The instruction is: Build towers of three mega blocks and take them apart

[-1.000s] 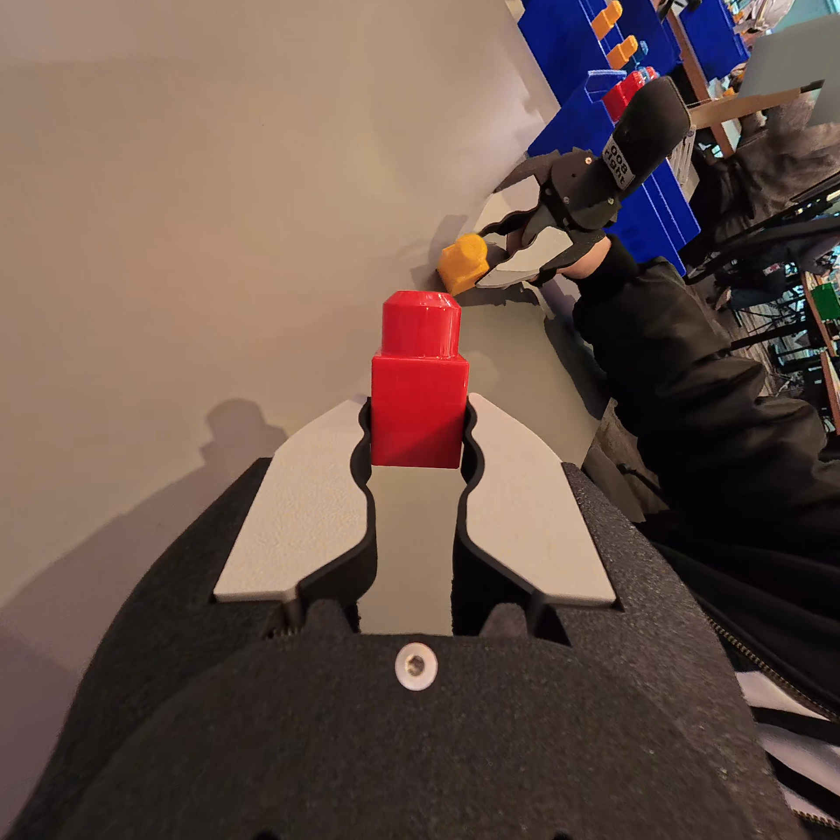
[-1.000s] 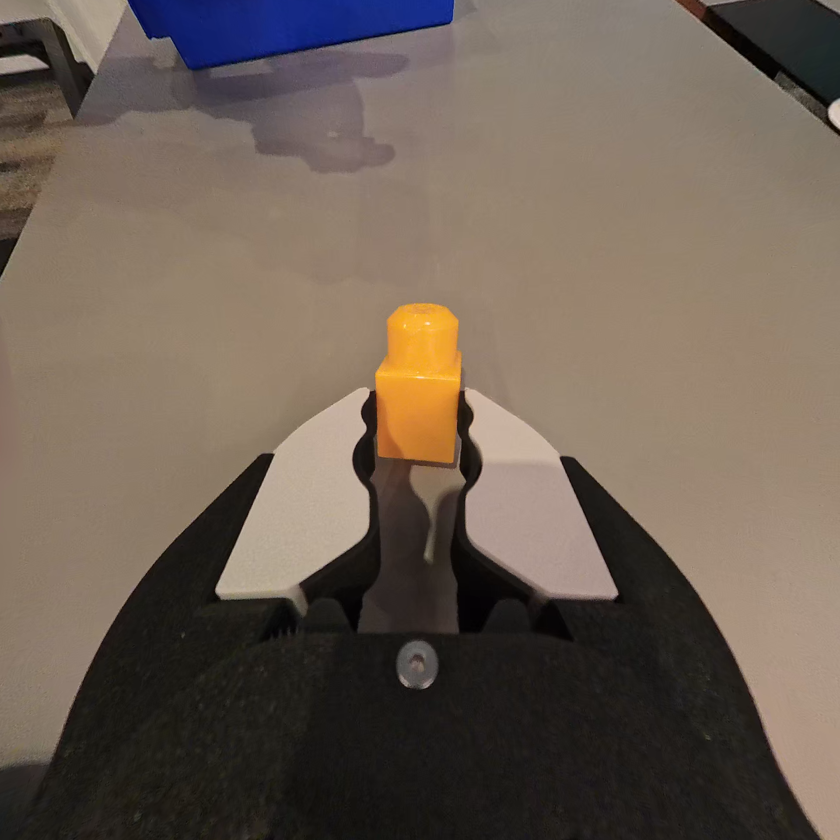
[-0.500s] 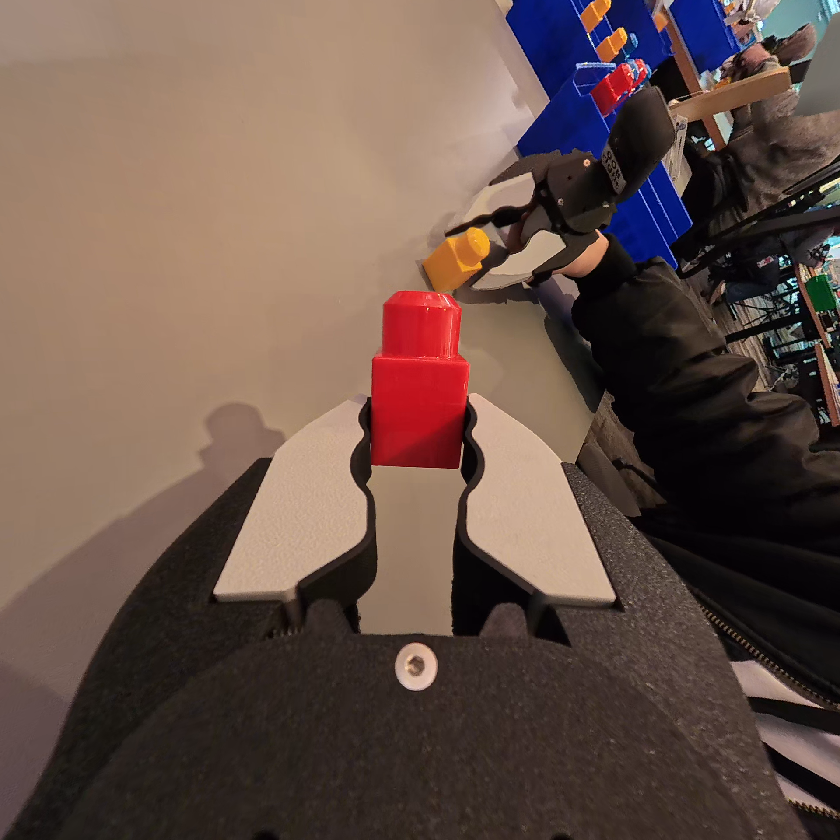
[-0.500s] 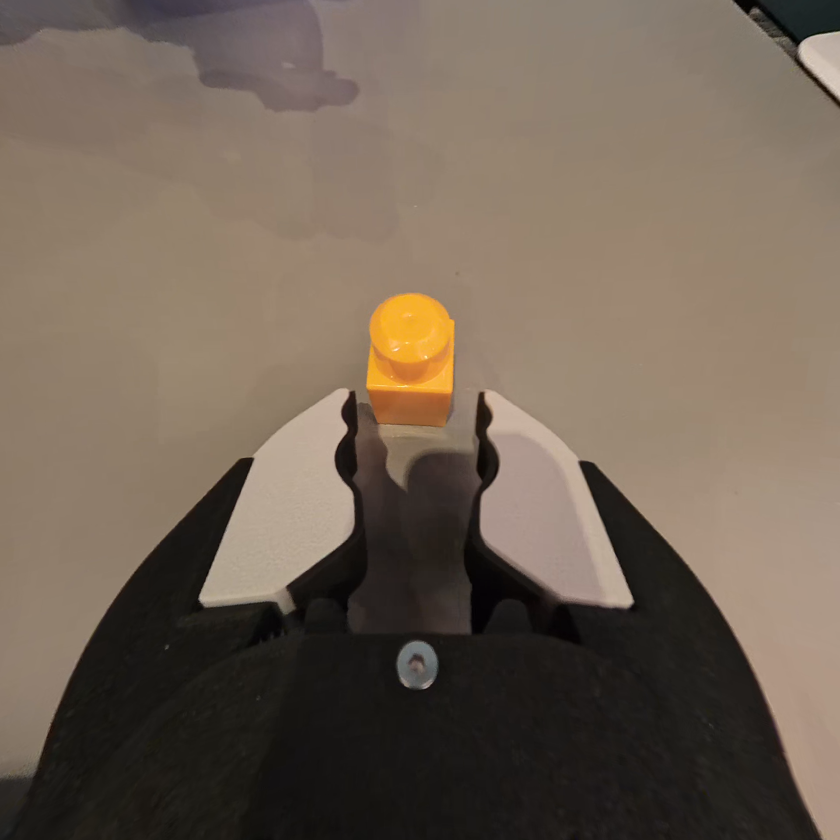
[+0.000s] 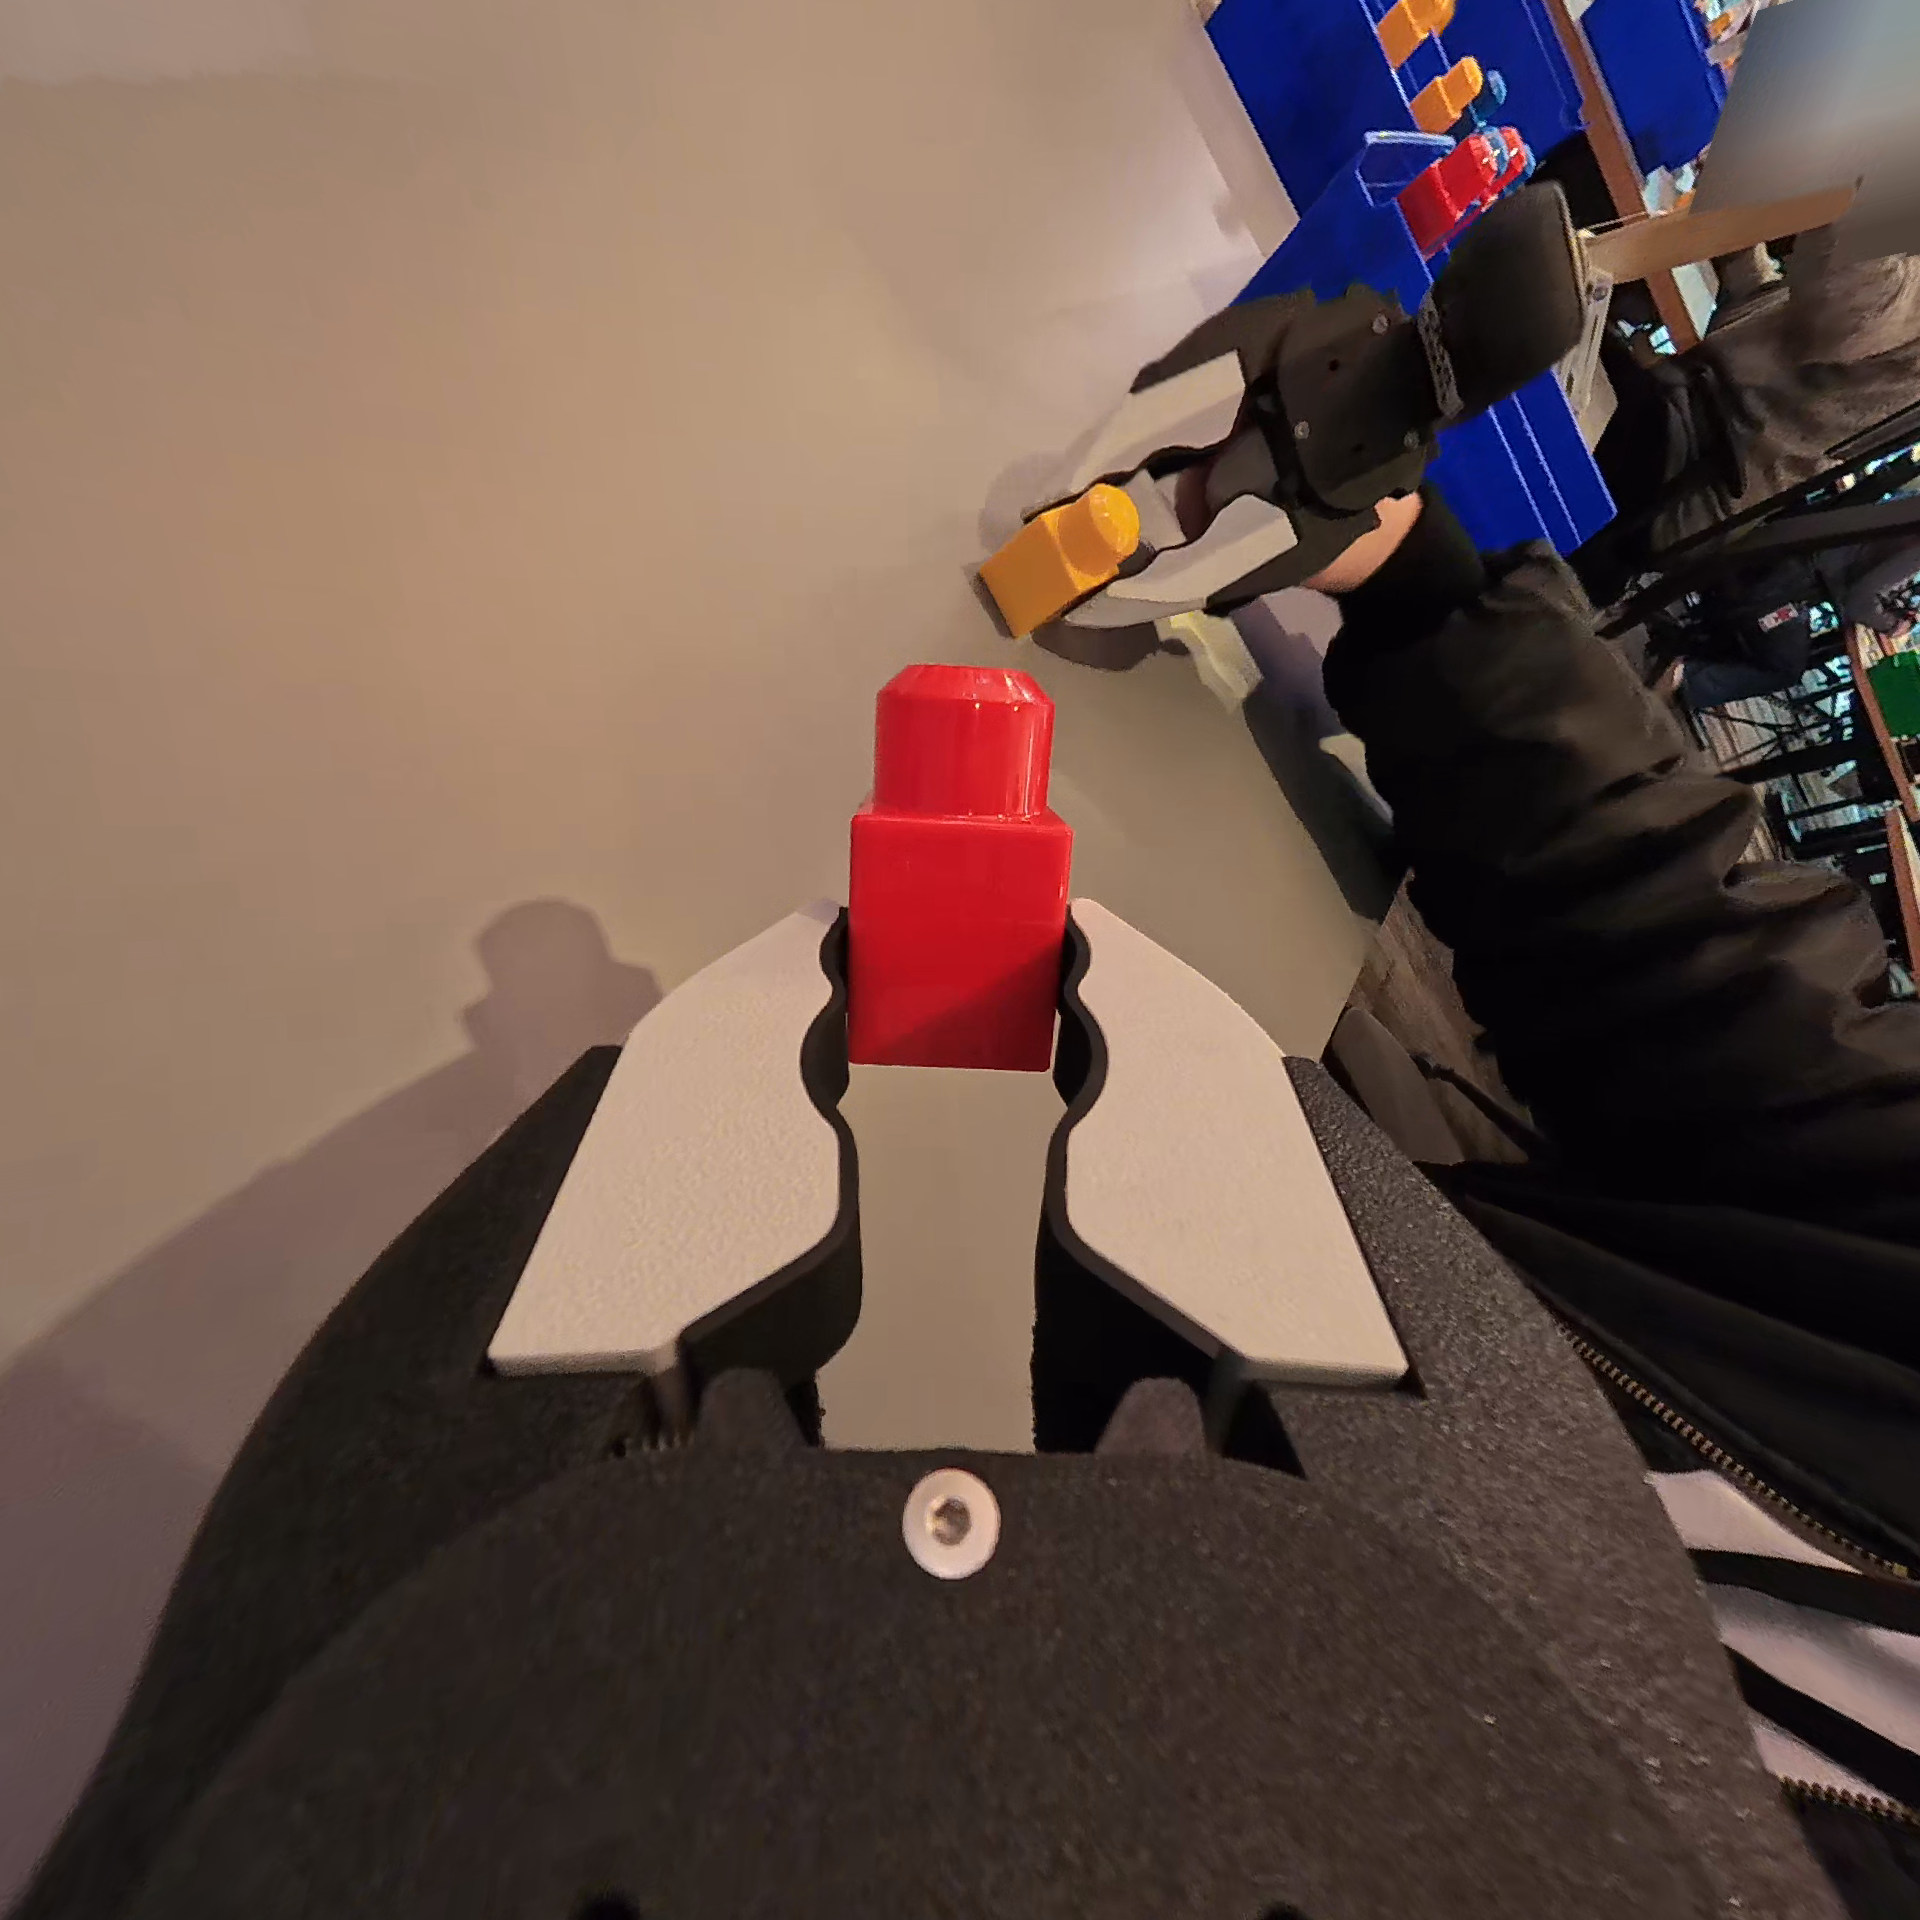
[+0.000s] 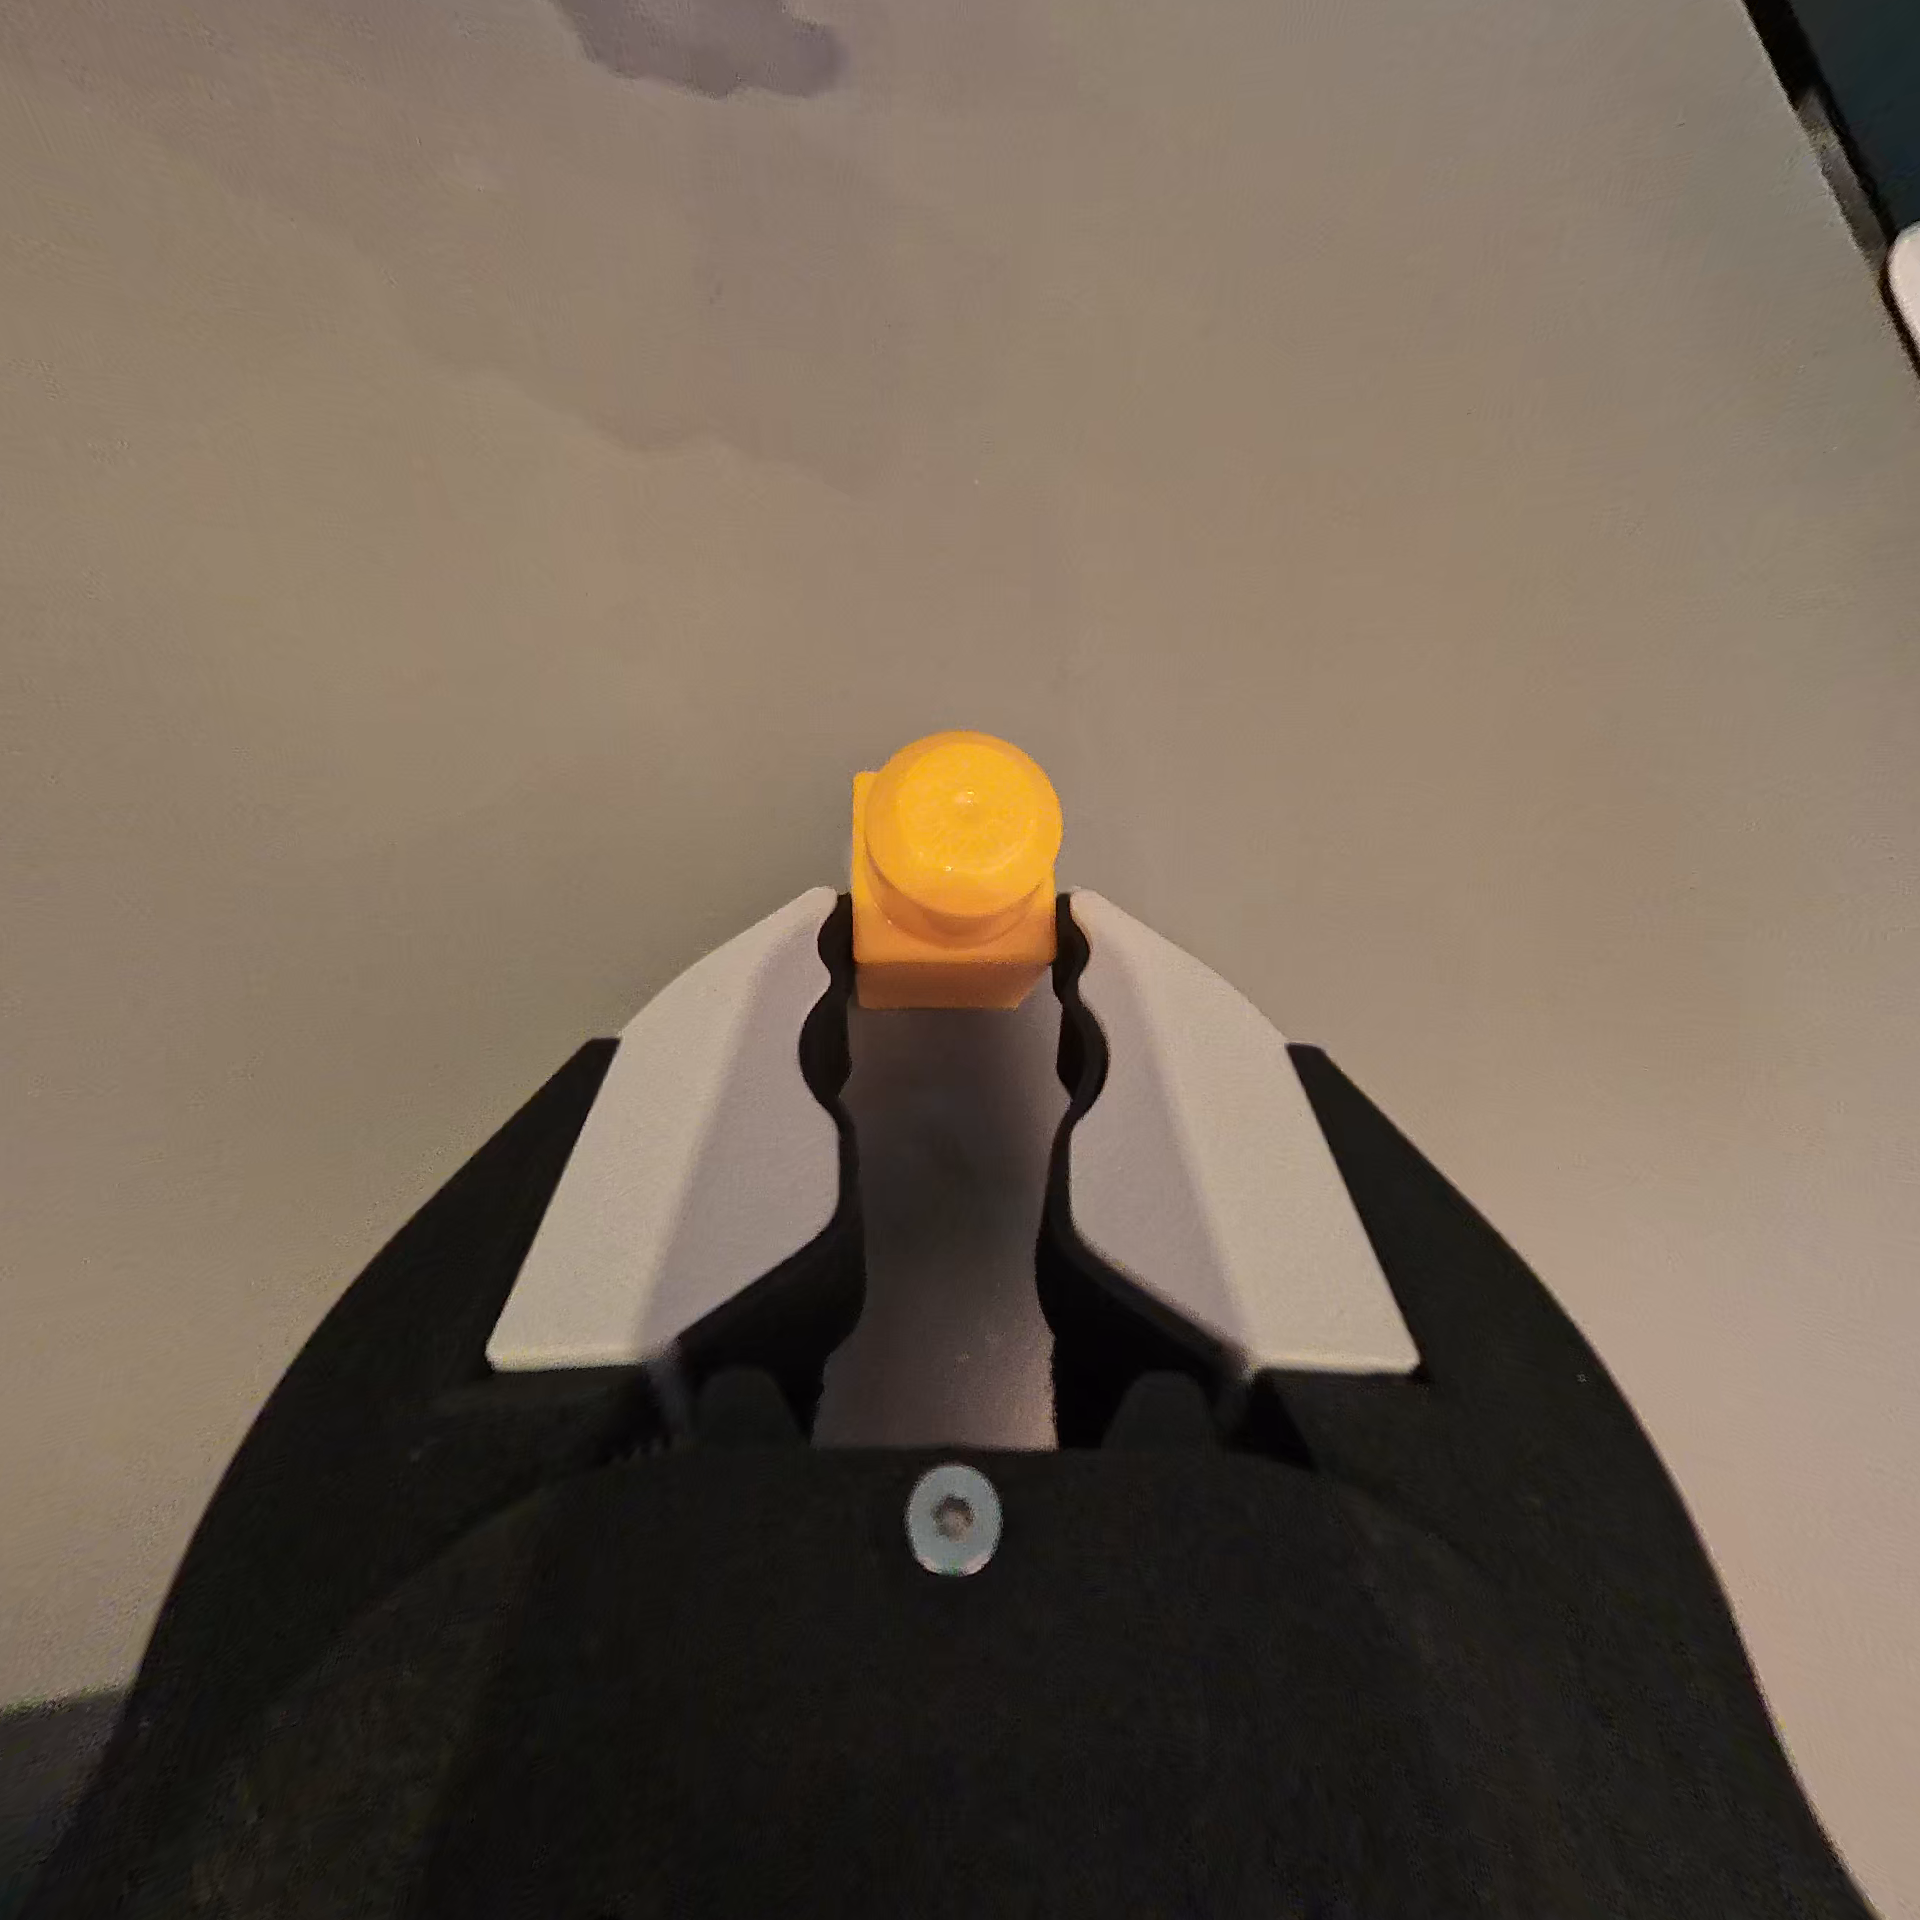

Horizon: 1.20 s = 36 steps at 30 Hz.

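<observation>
While its base stays hidden, left tool (image 5: 956,914) pinching red block (image 5: 956,914), right tool (image 6: 954,904) pinching orange block (image 6: 951,883).

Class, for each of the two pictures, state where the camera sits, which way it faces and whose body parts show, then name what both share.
Left wrist view: sits on the left gripper, looks along its fingers at the red block they clamp; beyond, the right gripper, a hand and a black sleeve.
Right wrist view: sits on the right gripper, looks steeply down at the orange block on the table; no body shows.
Shared: orange block, right gripper, table.
</observation>
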{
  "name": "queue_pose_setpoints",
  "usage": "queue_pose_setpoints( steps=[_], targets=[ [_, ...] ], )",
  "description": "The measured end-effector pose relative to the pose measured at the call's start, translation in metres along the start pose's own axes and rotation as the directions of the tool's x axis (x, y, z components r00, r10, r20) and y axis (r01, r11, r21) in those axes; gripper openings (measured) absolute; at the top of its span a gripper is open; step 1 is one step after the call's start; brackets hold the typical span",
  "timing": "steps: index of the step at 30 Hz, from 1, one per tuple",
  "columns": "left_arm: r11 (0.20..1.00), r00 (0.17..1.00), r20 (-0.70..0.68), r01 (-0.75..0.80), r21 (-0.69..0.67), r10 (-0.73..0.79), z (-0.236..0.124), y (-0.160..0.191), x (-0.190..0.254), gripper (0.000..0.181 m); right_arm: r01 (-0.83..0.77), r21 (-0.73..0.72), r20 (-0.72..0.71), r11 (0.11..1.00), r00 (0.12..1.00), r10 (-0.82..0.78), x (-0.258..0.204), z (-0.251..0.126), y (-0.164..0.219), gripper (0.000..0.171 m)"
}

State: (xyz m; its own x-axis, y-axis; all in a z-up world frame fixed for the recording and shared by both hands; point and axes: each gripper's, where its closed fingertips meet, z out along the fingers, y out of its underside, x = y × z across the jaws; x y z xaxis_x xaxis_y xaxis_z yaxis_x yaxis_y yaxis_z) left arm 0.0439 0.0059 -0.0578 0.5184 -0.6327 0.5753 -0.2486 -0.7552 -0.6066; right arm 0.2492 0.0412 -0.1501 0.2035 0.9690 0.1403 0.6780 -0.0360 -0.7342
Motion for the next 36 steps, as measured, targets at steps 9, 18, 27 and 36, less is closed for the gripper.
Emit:
queue_pose_setpoints(
  steps=[9, 18, 27, 36],
  targets=[
    [1.000, 1.000, -0.021, -0.010, 0.024, 0.011, -0.007, -0.001, 0.005, 0.036, -0.027, 0.043, 0.039, 0.999, 0.999, 0.025, 0.009, 0.006, -0.011, 0.058],
    [0.931, 0.922, -0.167, -0.320, 0.174, 0.348, 0.003, 0.010, 0.063, 0.036, -0.163, 0.463, -0.036, 0.871, 0.979, 0.202, -0.054, -0.076, -0.119, 0.037],
    [0.845, 0.798, -0.300, -0.439, 0.304, 0.523, 0.022, 0.021, 0.137, 0.036, -0.230, 0.549, 0.207, 0.804, 0.969, 0.136, -0.120, -0.056, -0.200, 0.051],
    [0.830, 0.773, -0.315, -0.467, 0.304, 0.550, 0.020, 0.027, 0.154, 0.036, -0.289, 0.546, 0.354, 0.786, 0.930, 0.096, -0.142, -0.051, -0.210, 0.035]
  ],
)
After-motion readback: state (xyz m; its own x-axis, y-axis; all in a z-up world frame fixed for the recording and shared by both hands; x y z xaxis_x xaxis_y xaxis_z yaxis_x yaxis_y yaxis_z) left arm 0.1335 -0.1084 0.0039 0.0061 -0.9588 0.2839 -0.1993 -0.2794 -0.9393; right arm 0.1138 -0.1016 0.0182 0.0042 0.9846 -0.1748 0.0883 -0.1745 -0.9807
